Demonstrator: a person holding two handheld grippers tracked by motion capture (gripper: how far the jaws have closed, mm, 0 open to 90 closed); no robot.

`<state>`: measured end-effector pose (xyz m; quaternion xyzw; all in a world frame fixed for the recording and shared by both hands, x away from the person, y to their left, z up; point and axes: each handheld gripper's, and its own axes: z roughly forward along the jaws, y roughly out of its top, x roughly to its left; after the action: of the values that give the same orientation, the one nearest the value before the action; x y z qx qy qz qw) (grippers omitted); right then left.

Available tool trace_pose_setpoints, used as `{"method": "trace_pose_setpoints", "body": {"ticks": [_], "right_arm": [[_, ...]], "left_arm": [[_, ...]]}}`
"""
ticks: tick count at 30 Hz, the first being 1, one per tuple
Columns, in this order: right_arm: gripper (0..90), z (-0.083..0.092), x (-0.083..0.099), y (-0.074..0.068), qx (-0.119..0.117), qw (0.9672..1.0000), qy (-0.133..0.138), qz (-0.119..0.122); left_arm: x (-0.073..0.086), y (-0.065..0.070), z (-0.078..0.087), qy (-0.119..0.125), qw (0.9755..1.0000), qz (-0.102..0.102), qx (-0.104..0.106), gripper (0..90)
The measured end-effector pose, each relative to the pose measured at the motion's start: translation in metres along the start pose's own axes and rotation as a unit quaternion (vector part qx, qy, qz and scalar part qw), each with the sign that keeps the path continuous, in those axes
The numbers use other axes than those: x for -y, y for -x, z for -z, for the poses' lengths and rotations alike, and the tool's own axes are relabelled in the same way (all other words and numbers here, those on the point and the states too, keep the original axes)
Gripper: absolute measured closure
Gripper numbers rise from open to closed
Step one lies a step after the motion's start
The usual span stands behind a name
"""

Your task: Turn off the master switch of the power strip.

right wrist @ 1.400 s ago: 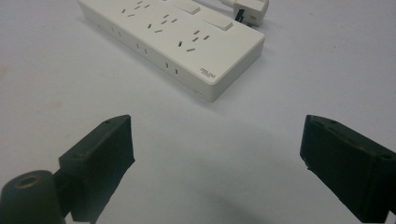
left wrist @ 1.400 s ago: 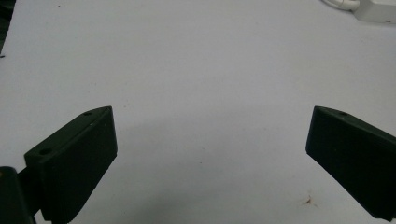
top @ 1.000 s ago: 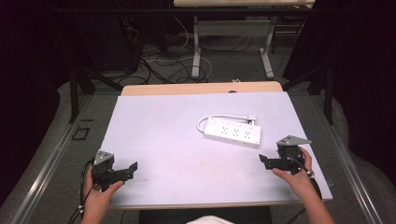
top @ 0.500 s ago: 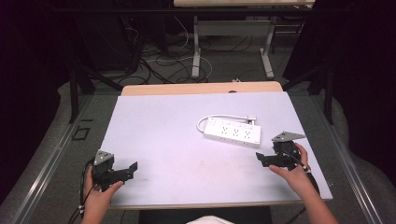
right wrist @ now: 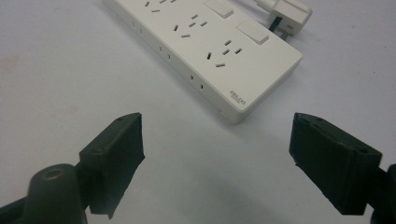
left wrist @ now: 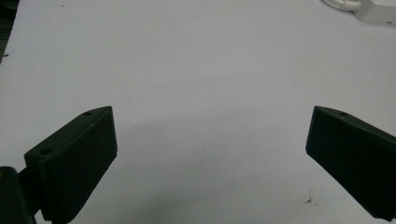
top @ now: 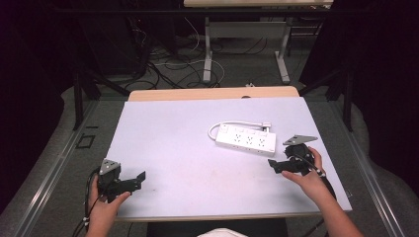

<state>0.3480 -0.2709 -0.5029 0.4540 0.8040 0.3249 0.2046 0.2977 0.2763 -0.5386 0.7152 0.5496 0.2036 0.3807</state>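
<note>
One white plastic power strip (top: 246, 141) lies flat on the pale grey tabletop (top: 188, 163), just in front of the right gripper (top: 274, 164) and not touching it. The jaws of this gripper are wide apart with nothing between them. The strip is long and rectangular, with rows of sockets, two switches and a white cable (top: 232, 125) with a plug (right wrist: 288, 13). The left gripper (top: 140, 177) is far from it at the near left, also wide and holding nothing.
</note>
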Motion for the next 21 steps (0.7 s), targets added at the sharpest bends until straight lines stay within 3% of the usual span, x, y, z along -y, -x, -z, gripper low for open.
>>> {"method": "trace_pose_setpoints", "body": {"ticks": [21], "right_arm": [[17.6, -0.014, -0.027, -0.006, -0.011, 0.9985, -0.037, 0.040]], "left_arm": [[0.000, 0.000, 0.000, 0.000, 1.0000, -0.001, 0.001, 1.9]]}}
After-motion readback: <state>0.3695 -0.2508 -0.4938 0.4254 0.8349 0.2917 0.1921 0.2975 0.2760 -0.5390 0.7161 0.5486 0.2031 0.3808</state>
